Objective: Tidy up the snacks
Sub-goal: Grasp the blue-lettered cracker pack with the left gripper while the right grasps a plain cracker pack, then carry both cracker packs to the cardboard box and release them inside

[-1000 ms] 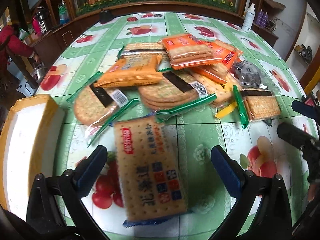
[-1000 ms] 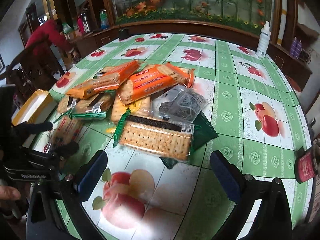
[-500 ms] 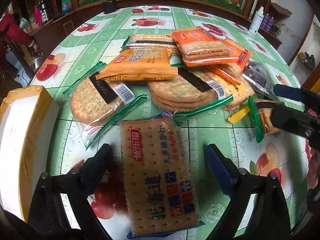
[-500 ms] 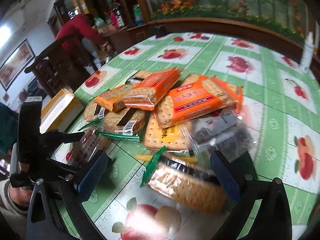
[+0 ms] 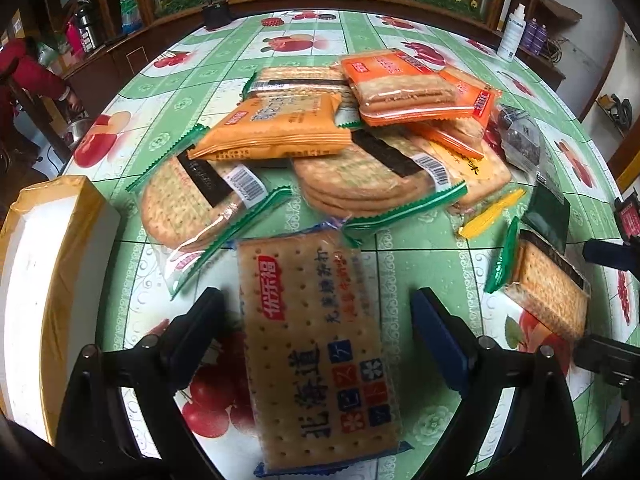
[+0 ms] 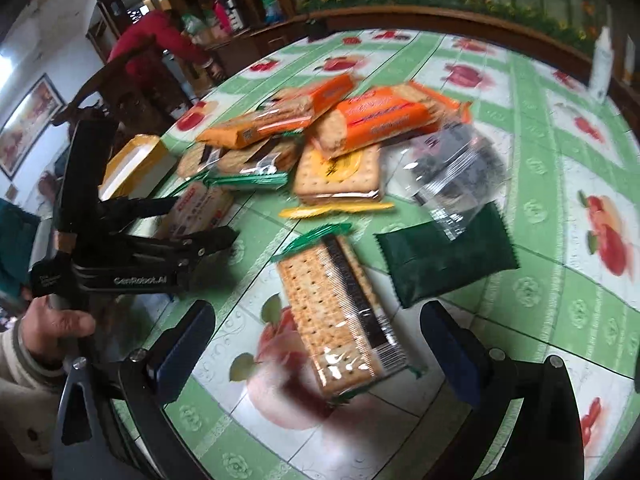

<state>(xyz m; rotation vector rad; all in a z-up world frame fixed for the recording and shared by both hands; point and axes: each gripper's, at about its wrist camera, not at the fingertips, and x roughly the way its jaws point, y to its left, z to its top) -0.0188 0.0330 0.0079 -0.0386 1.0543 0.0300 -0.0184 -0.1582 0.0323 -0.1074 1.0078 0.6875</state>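
The left tool (image 5: 316,336) hangs released astride a blue-edged cracker pack (image 5: 316,344), its fingers clear of both long sides, so a squeeze across the width looks the likely aim. The right tool (image 6: 316,344) is released too, straddling a green-edged cracker pack (image 6: 340,312) lying alone on the desk (image 6: 560,200). Bare cloth around both packs gives room. Beyond, the heap of snacks (image 5: 360,132) overlaps closely. A white box (image 5: 48,280) sits at the desk's left edge, probably their destination.
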